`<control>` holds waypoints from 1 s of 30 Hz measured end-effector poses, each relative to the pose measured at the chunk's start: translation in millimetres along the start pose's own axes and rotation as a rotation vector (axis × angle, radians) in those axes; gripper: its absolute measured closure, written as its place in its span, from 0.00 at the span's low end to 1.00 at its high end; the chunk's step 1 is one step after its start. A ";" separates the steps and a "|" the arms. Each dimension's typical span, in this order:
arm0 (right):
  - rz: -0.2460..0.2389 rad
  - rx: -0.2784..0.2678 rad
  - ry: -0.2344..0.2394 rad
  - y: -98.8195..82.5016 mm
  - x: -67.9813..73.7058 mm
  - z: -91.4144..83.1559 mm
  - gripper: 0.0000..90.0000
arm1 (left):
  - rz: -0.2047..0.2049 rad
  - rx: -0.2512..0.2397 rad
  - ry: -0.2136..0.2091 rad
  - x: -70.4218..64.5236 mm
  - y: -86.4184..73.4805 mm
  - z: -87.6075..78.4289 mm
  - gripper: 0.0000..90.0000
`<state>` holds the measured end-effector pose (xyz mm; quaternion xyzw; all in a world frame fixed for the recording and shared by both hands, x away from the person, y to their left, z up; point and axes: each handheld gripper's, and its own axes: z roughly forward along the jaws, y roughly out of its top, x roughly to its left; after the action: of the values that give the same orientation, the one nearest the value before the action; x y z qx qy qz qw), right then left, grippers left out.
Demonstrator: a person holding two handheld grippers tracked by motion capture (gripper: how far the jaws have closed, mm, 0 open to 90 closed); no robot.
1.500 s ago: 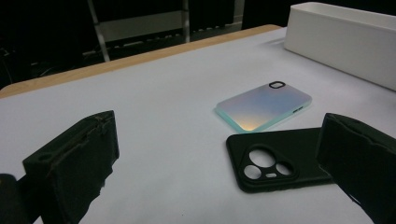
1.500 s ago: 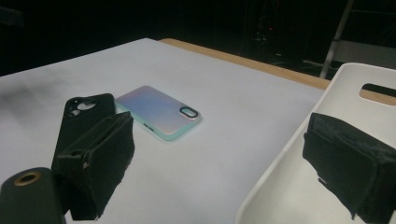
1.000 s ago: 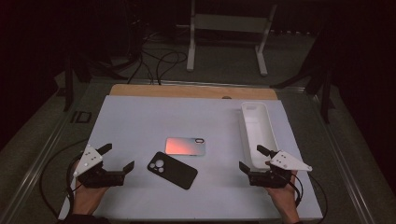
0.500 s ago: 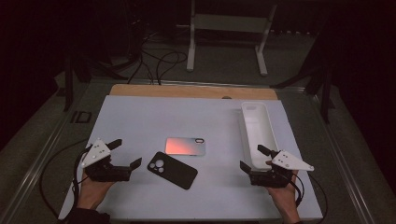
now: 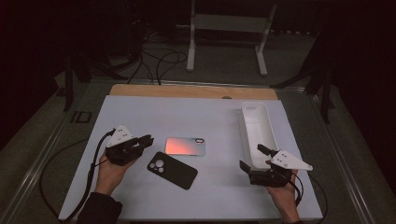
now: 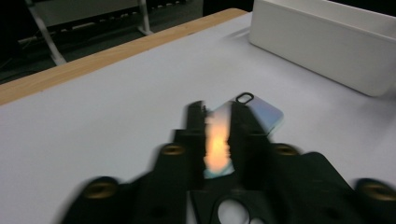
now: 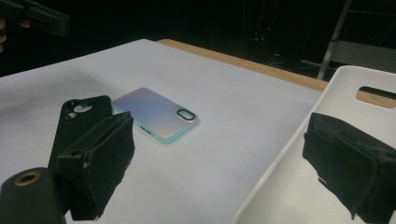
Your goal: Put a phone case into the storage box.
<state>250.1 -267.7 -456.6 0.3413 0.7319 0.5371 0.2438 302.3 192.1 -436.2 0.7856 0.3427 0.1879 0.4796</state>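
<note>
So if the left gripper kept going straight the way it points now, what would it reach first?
Probably the iridescent phone case: the left gripper, jaws just closed with nothing between them, lines up on it. The black phone case lies nearer, seemingly off-line.

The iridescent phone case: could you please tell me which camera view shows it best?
The right gripper view shows the iridescent phone case best: whole, sharp, camera cutout clear, beside the black case. The high view shows it whole but small, washed by an orange reflection. In the left gripper view it is blurred and partly hidden behind that gripper's nearly closed fingers.

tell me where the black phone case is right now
In the high view the black phone case lies flat on the white table, just below the iridescent phone case.
</note>
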 end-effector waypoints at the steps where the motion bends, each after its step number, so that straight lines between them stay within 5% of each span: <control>1: 0.000 0.000 0.000 0.0 0.0 0.0 0.10 | 0.000 0.000 0.000 0.0 0.0 0.0 1.00; 2: -0.001 0.001 -0.001 0.0 -0.1 -0.1 0.10 | -0.006 -0.001 -0.034 0.3 2.9 5.9 1.00; 16: 0.000 0.004 0.000 -0.5 1.1 1.1 0.10 | 0.041 0.055 -0.111 -4.6 15.2 45.6 1.00; 23: -0.003 0.003 -0.003 -0.5 1.4 0.9 0.10 | 0.113 0.104 -0.154 -20.2 26.9 72.9 1.00; 30: -0.002 0.006 -0.007 -1.0 0.7 0.2 0.10 | 0.129 0.138 -0.193 -31.9 29.3 96.2 1.00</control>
<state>249.6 -267.3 -457.7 0.3433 0.7328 0.5336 0.2459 350.6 100.1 -454.4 0.8516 0.2557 0.1181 0.4422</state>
